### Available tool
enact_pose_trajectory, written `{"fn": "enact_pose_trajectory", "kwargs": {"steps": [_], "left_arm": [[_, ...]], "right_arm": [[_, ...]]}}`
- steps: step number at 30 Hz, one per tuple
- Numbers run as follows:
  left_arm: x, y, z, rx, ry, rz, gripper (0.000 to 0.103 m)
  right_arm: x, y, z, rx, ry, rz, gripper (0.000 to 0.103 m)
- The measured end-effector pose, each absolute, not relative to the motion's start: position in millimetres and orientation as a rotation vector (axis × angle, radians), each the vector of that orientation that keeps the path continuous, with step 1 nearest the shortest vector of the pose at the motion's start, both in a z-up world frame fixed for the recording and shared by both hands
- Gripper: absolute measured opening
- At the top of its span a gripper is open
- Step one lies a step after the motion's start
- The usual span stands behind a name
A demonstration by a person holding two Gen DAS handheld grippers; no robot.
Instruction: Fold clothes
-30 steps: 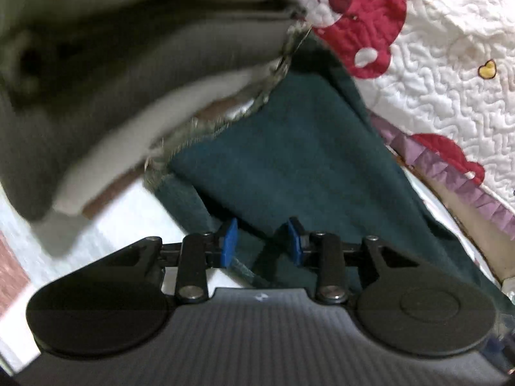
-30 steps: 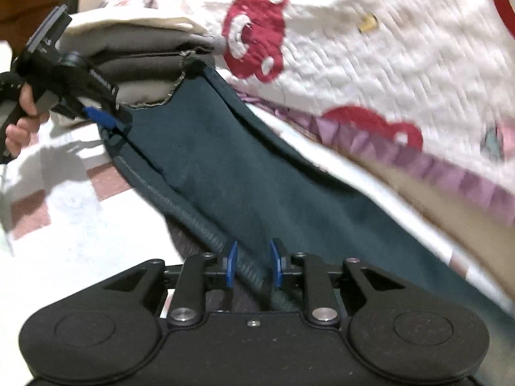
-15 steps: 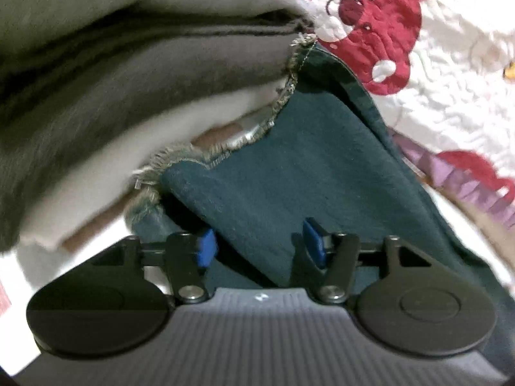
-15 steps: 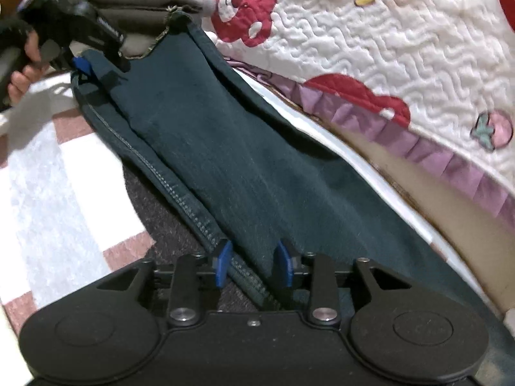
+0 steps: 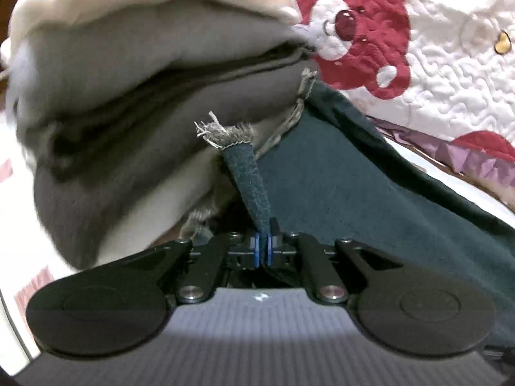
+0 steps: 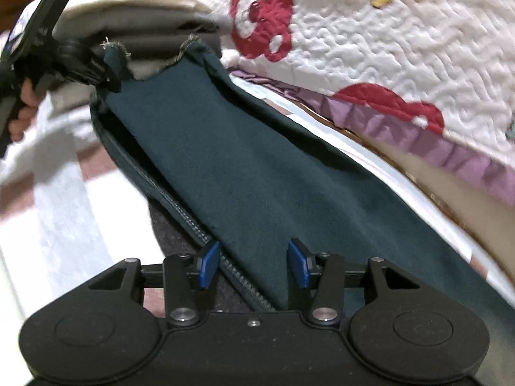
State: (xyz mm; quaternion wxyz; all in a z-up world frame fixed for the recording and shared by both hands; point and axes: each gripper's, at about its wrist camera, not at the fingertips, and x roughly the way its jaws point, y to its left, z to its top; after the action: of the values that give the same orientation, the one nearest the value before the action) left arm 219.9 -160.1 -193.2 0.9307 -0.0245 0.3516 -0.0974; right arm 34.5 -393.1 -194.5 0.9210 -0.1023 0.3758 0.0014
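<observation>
Now, left gripper [image 5: 263, 251] clamped on frayed jeans [image 5: 354, 186] hem, right gripper [image 6: 254, 265] opening – jeans prob. untouched between pads.

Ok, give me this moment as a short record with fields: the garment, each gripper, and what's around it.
garment: dark teal jeans leg, laid flat, frayed hem at the far end
left gripper: jaws shut on a pinched-up fold of the frayed hem
right gripper: jaws opening, astride the seam edge of the jeans leg, pads not pressing
neighbour: stack of folded grey and cream clothes, right beside the hem
surface: checked white and pink sheet
backdrop: white quilt with red bear print
</observation>
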Motion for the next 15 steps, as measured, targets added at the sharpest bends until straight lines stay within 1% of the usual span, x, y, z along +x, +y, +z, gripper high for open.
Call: {"fn": "enact_pose_trajectory", "kwargs": {"steps": [1, 4, 6, 7, 8, 11, 12, 14, 15], "left_arm": [[219, -160, -192, -0.042, 0.714, -0.200, 0.005], [213, -166, -183, -0.004, 0.673, -0.196, 0.005], [213, -166, -187, -0.004, 0.698, -0.178, 0.005], [214, -166, -190, -0.004, 0.711, -0.169, 0.005], [214, -166, -193, -0.002, 0.724, -0.159, 0.005], [217, -164, -201, 0.063, 0.763, -0.113, 0.010], [218, -163, -199, 0.099, 0.769, -0.100, 0.010], [217, -162, -187, 0.129, 0.759, -0.103, 0.011], [215, -163, -178, 0.134, 0.743, -0.107, 0.012]], "right_arm": [[38, -391, -198, -0.228, 0.776, 0.012, 0.053], [53, -387, -202, -0.254, 0.758, 0.008, 0.069], [62, -386, -202, -0.198, 0.766, 0.020, 0.065], [66, -386, -201, -0.158, 0.774, 0.028, 0.051], [70, -386, -200, -0.119, 0.781, 0.037, 0.047], [71, -385, -200, -0.048, 0.787, 0.048, 0.047], [70, -385, -199, -0.033, 0.797, 0.068, 0.049], [69, -389, -188, 0.020, 0.822, 0.138, 0.054], [68, -395, -182, 0.086, 0.819, 0.185, 0.054]]}}
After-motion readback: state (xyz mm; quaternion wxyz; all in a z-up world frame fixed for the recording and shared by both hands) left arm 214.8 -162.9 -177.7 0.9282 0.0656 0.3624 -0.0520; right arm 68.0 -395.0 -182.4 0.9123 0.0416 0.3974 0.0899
